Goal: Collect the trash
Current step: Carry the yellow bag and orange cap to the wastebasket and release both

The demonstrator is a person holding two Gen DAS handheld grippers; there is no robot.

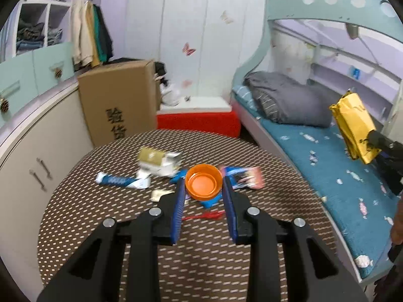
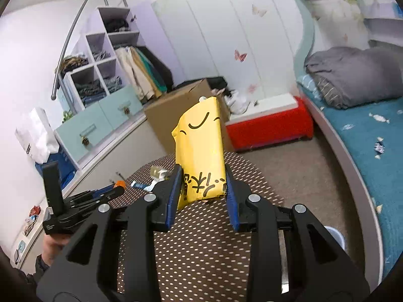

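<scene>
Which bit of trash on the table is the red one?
The thin red scrap nearest the left gripper, lying on the table. The other wrappers there are blue, white or gold.

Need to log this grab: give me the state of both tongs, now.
Left tongs: closed on the orange cap.
Right tongs: closed on the yellow pouch.
</scene>
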